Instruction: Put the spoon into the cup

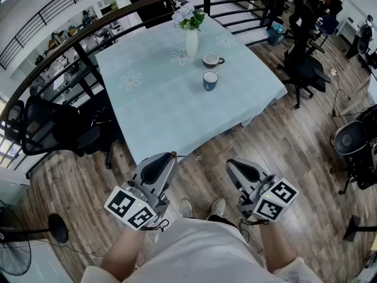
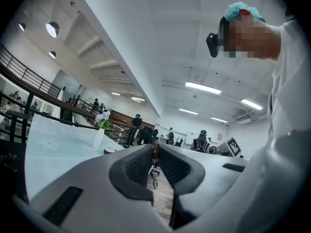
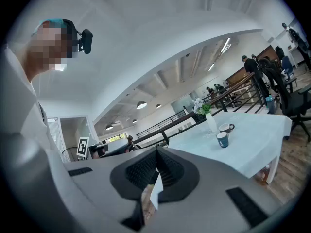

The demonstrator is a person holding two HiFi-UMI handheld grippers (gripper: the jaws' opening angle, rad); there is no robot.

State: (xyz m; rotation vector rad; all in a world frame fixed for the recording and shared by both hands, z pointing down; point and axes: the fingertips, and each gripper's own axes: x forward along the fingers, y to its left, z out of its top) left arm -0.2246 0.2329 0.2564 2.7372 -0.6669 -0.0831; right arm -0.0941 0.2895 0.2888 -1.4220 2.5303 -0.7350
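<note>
Risk: left gripper (image 1: 169, 157) pinches spoon (image 2: 155, 153) only at jaw tips, can slip before reaching cup (image 1: 210, 81); right gripper (image 1: 230, 163) clenched, empty.

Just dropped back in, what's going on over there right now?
A person stands back from the table with tongs in each hand, both held low over the wood floor. The left tongs pinch a slim brown thing at their tips, apparently the spoon. The right tongs are closed and empty. A blue cup, a white cup and a vase of flowers sit on the table, well ahead of both tongs. The spoon has not reached a cup yet.
</note>
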